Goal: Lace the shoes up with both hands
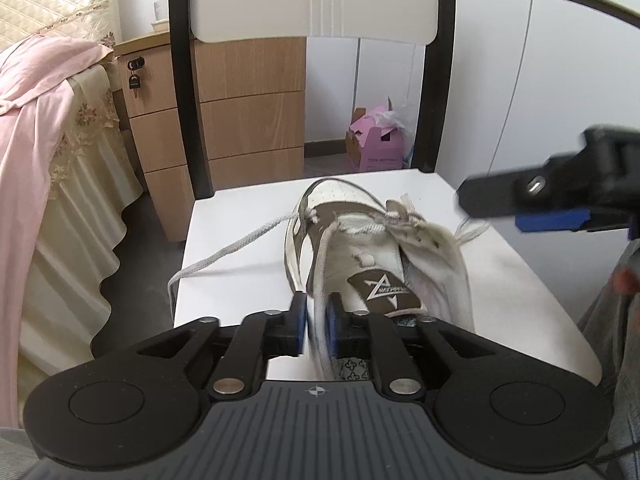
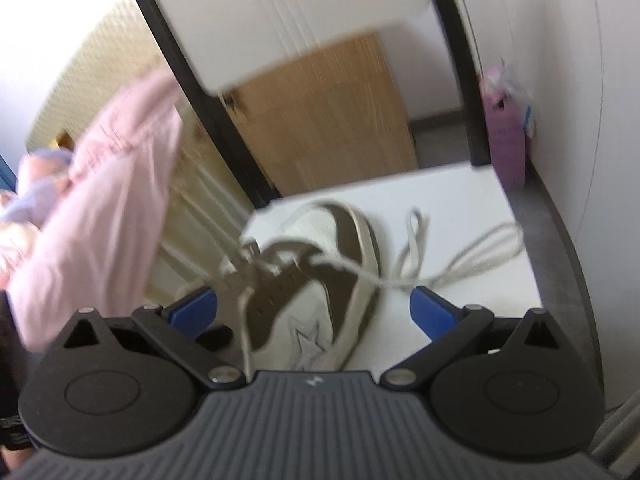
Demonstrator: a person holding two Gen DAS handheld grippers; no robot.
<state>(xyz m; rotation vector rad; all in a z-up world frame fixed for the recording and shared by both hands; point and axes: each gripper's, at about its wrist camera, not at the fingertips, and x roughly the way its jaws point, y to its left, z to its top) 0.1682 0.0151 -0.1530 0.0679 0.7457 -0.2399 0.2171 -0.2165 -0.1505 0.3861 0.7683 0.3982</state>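
A white sneaker with brown trim lies on a white chair seat, its tongue pulled up towards me. My left gripper is at the shoe's near end. Its blue pads stand narrowly apart with a blurred lace strand running between them, and a sliver of gap shows beside the strand. Another lace end trails left off the seat edge. My right gripper hovers above the shoe's right side. In the right wrist view my right gripper is wide open over the sneaker, holding nothing. Loose lace loops on the seat.
The chair's black frame and white backrest rise behind the shoe. A wooden drawer unit and a bed with a pink cloth stand to the left. A pink box sits on the floor. A person's grey-clad leg is at right.
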